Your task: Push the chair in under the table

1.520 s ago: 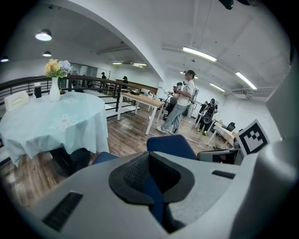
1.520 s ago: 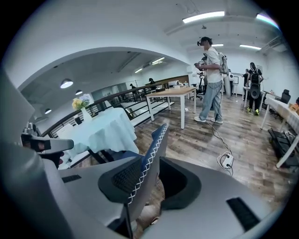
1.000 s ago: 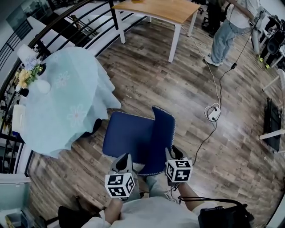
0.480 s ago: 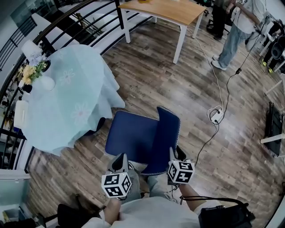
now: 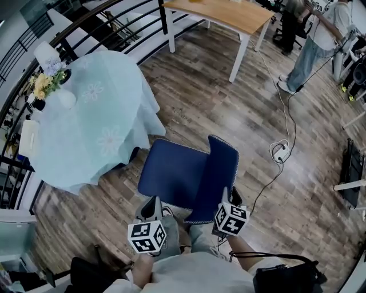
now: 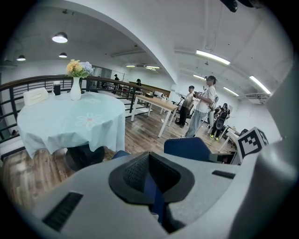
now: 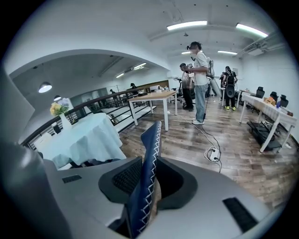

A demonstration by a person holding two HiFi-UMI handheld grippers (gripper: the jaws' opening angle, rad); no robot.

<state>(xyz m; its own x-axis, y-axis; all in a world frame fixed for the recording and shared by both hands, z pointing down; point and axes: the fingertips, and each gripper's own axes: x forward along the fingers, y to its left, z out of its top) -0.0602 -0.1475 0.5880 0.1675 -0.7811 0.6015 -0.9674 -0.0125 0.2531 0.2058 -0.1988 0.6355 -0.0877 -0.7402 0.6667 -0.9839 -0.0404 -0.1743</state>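
Blue chair [image 5: 171, 174] held at the backrest [image 5: 220, 171]: right gripper [image 5: 225, 197] closing on its stitched edge, left gripper [image 5: 153, 205] clamped on a blue edge. Parked just beside the cloth-draped round table [image 5: 97, 131], seat not yet under; most of the push apparently left.

Wooden desk [image 5: 220, 12], floor power strip [image 5: 279, 151] (white cable), standing person [image 5: 306, 54]

Grey left gripper [image 5: 153, 203] and right gripper [image 5: 226, 196], black-and-white marker cubes [image 5: 147, 237], pale shirt [image 5: 194, 274].
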